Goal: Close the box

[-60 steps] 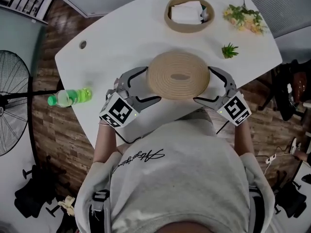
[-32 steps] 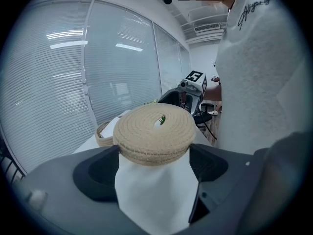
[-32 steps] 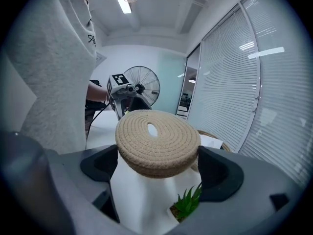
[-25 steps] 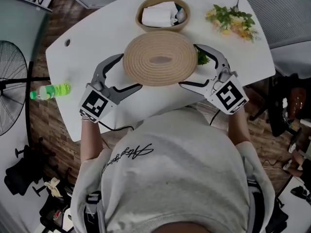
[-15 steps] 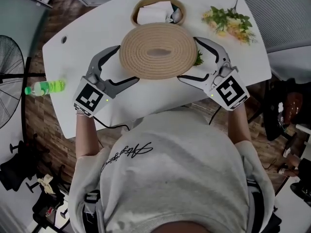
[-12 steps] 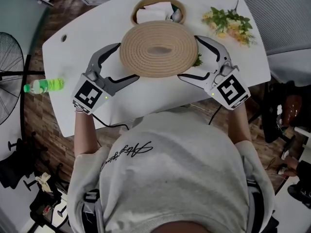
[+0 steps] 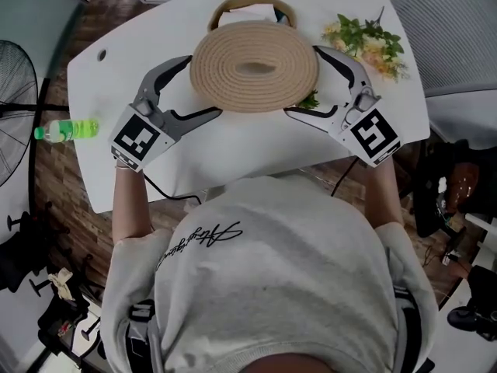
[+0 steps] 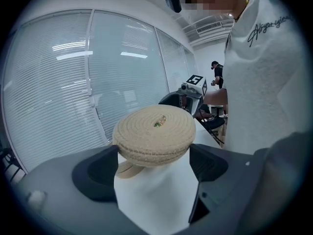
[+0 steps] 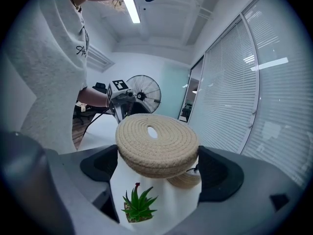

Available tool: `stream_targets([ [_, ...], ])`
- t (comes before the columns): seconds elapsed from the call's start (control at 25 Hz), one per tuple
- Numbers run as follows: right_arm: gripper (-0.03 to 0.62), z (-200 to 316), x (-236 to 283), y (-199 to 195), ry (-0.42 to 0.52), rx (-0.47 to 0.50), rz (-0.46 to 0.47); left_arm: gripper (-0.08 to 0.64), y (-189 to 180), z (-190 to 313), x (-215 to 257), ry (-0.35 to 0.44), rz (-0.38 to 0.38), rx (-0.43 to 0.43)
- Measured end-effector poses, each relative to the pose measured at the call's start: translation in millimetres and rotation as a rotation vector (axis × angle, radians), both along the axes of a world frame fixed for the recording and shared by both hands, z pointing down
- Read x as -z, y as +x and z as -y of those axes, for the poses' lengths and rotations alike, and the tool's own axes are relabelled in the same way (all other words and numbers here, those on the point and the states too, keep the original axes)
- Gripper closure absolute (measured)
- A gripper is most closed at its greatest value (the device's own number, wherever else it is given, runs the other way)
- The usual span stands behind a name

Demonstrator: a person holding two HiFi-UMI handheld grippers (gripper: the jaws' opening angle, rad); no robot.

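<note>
Head view | lid (image 7: 255,66) has travelled forward, now hanging over the box (image 7: 231,5), only its far rim showing | left gripper (image 7: 206,85), right gripper (image 7: 300,80) both clamped on lid edge | judgement: align, lower.

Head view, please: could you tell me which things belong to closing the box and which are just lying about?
Job: woven lid, held by left claw and right claw; open woven box beyond it.
Lying about: green bottle, flower sprig, small potted plant, fan.
</note>
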State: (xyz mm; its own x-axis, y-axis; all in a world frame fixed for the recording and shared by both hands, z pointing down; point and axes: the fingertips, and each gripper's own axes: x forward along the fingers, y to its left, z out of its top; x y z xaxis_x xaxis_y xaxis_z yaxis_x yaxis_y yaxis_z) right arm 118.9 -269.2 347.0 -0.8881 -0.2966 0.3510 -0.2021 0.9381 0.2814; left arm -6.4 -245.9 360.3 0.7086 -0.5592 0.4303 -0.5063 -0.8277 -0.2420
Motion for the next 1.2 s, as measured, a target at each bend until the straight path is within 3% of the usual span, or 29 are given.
stream_targets([
  [1.2, 0.074, 73.7, -1.4, -9.0, 0.046, 0.030, -0.024, 0.115, -7.9, 69.0, -2.7, 0.026, 0.042, 0.059],
])
